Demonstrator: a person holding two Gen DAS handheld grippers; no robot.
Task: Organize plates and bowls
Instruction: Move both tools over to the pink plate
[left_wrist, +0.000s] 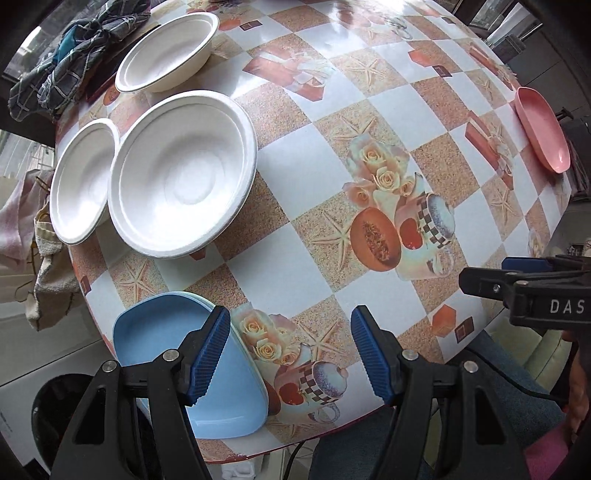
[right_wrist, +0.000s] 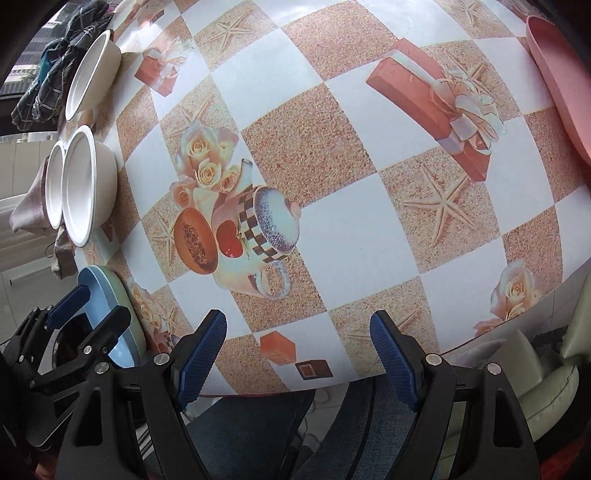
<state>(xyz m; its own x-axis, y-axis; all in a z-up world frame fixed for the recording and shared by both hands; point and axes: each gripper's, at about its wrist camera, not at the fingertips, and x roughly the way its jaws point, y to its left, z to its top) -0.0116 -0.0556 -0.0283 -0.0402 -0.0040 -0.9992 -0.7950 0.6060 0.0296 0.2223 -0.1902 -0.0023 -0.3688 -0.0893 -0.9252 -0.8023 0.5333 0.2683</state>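
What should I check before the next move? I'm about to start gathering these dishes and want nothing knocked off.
1. Left gripper open, nothing held: ok.
2. Right gripper open, nothing held: ok.
3. Blue plate fully on the table: not ok, it overhangs the near edge.
4. Three white bowls upright: ok.
5. Pink plate clear of the edge: cannot tell.

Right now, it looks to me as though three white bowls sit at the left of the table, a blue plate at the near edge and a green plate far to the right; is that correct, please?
Nearly: the plate far to the right is pink, not green, as the left wrist view shows. The three white bowls at the left of the table and the blue plate at the near edge are as you say.
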